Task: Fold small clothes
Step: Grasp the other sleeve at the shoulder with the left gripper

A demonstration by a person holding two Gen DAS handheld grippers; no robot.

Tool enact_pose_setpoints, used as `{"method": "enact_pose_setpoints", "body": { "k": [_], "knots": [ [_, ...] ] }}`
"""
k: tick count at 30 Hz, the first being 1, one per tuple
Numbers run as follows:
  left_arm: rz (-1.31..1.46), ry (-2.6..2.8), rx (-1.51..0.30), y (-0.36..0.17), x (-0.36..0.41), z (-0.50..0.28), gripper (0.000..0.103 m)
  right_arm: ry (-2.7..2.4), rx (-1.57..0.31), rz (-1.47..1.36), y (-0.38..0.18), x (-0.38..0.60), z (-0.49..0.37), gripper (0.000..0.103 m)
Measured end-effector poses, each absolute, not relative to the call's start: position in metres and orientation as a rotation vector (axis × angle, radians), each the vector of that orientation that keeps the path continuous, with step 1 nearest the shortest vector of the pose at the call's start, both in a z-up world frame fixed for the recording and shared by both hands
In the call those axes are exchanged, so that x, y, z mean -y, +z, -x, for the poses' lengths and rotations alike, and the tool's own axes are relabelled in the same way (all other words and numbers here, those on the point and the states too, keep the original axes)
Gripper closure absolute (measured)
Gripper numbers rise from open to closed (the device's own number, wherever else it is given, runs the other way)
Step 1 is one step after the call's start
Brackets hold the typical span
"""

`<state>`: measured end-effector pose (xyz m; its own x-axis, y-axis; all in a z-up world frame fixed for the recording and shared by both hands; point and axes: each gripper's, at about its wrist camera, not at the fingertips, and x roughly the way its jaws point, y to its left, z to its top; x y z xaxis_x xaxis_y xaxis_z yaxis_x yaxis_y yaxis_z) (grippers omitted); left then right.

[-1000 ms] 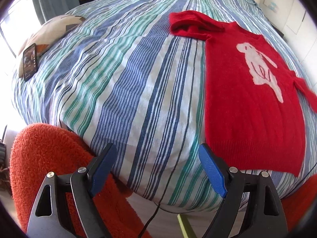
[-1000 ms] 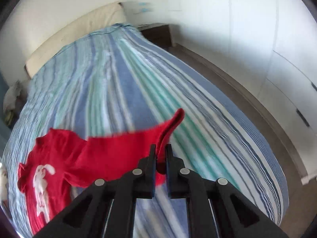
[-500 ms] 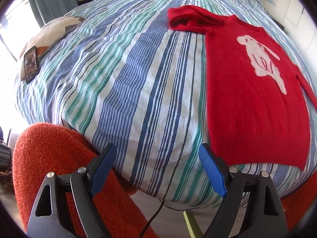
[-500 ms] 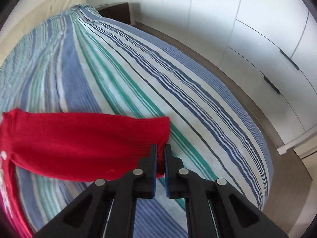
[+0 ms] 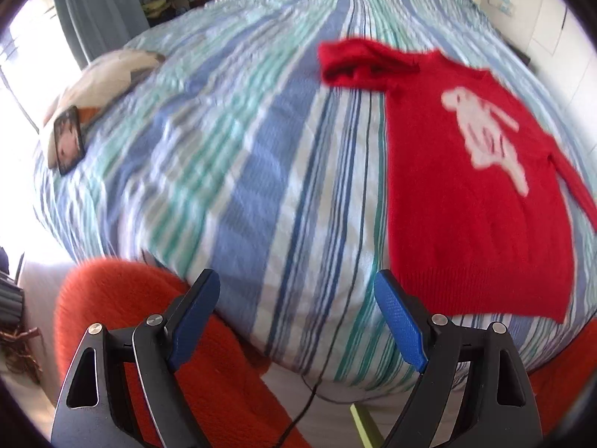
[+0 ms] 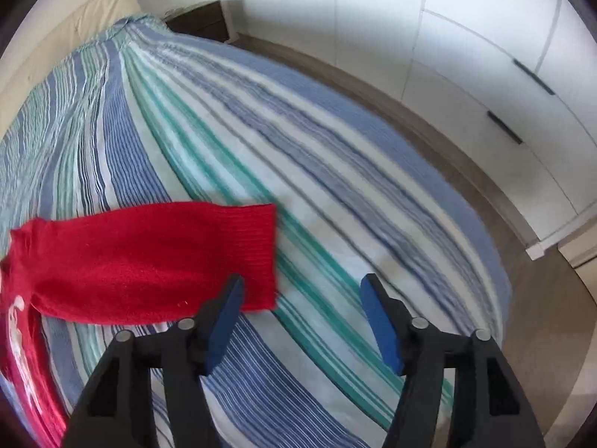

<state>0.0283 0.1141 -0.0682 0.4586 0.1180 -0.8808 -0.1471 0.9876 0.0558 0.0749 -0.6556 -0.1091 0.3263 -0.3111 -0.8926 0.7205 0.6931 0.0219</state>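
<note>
A small red sweater (image 5: 474,194) with a white animal figure lies flat on the striped bed (image 5: 238,156), on its right half. One sleeve (image 5: 358,61) is bunched at the far top. The other sleeve (image 6: 149,261) lies stretched flat in the right wrist view, its ribbed cuff just ahead of the left finger. My left gripper (image 5: 296,298) is open and empty at the bed's near edge, left of the sweater's hem. My right gripper (image 6: 302,298) is open and empty, beside the cuff.
A phone (image 5: 69,143) lies on a pillow (image 5: 108,74) at the bed's left side. An orange fluffy rug or seat (image 5: 156,336) is below the bed's near edge. White wardrobe doors (image 6: 485,56) and a dark nightstand (image 6: 201,20) flank the bed's right side.
My right gripper laid the sleeve flat on the bed, then opened and let it go. My left gripper stayed open and shifted slightly.
</note>
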Motion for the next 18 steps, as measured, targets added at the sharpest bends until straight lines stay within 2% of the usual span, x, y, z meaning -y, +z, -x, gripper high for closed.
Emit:
{"method": "enact_pose_setpoints", "body": {
  "k": [3,6,8,11,14,17,18],
  "knots": [
    [0.046,0.139,-0.956,-0.017,-0.125,-0.051,0.016,-0.674,-0.995,-0.411,-0.084,0.642,-0.058,0.038],
    [0.081,0.101,-0.821,0.033,-0.129,-0.090,0.005,-0.578,-0.970,-0.346,-0.064,0.613,-0.050,0.033],
    [0.098,0.031,-0.798,0.047,-0.122,-0.127,0.004,-0.494,-0.950,-0.300,-0.054,0.590,-0.043,0.030],
    [0.066,-0.075,-0.877,0.030,-0.096,-0.196,0.004,-0.400,-0.935,-0.199,-0.054,0.551,-0.034,0.029],
    [0.035,-0.104,-0.982,-0.014,-0.066,-0.260,0.005,-0.360,-0.944,-0.118,-0.060,0.527,-0.033,0.029],
    [0.022,-0.077,-1.050,-0.053,-0.039,-0.307,0.017,-0.342,-0.910,-0.036,-0.057,0.512,-0.034,0.028],
    [0.050,-0.079,-1.069,-0.062,-0.035,-0.320,0.017,-0.336,-0.911,-0.021,-0.057,0.509,-0.033,0.028]
  ]
}}
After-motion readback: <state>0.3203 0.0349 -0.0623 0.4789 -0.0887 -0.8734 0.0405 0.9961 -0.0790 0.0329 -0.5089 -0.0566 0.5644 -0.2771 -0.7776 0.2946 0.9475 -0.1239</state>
